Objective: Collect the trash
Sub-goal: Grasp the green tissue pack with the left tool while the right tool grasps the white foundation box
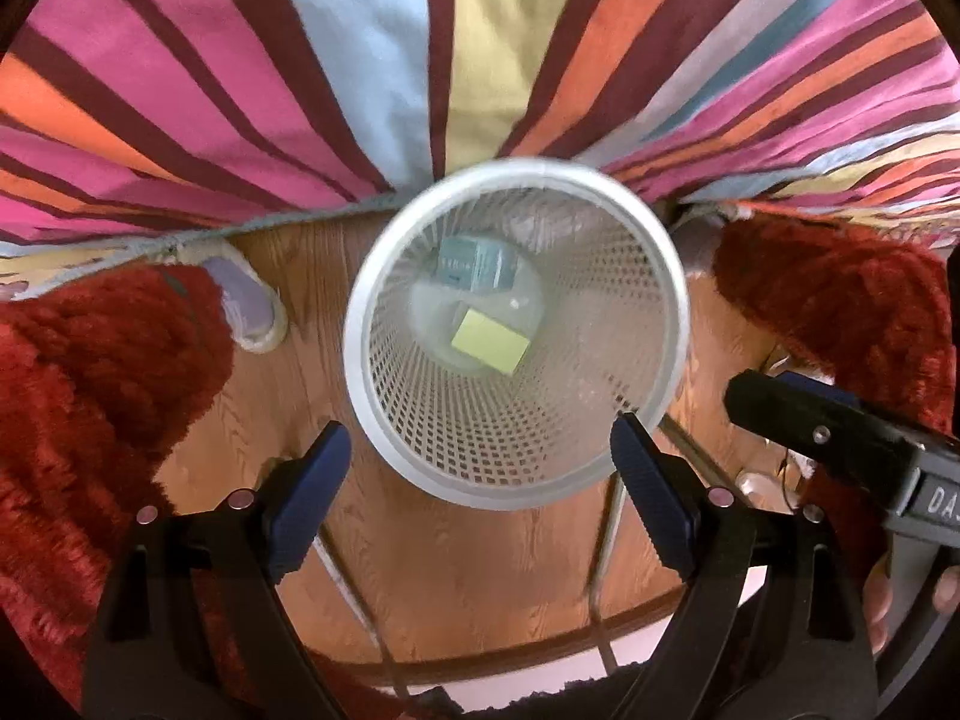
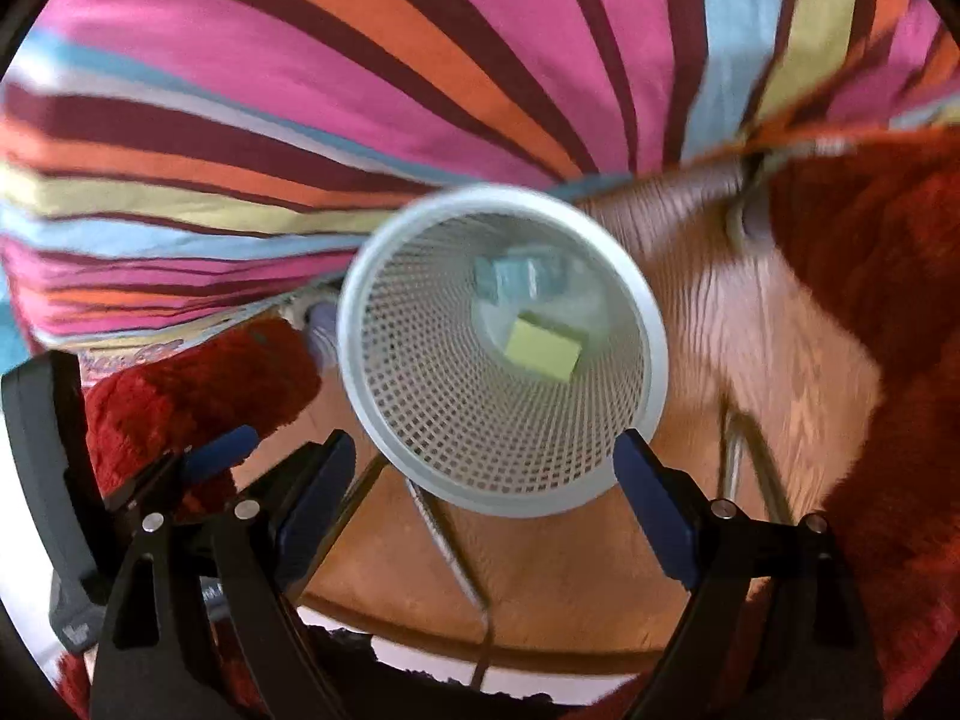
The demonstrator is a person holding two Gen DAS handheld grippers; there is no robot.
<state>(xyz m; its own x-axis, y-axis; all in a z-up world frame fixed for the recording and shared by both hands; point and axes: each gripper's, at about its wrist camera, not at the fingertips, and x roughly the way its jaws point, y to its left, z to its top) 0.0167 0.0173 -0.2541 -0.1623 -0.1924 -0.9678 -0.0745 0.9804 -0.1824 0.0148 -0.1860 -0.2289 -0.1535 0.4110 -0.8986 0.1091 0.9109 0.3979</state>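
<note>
One white mesh bin (image 1: 516,330) is standing on the wooden floor (image 1: 468,570), and two pieces of trash are lying in its bottom: one yellow sticky-note pad (image 1: 491,340) and one pale blue packet (image 1: 474,264). Two grippers are showing, the left gripper (image 1: 480,480) and the right gripper (image 2: 486,480), each spreading two blue-padded fingers, so four fingers are counting in all. Two red fuzzy cushions (image 1: 90,372) are flanking the bin. One striped cloth (image 1: 420,60) is hanging behind, and one pale purple slipper (image 1: 249,300) is peeking out beneath it.
</note>
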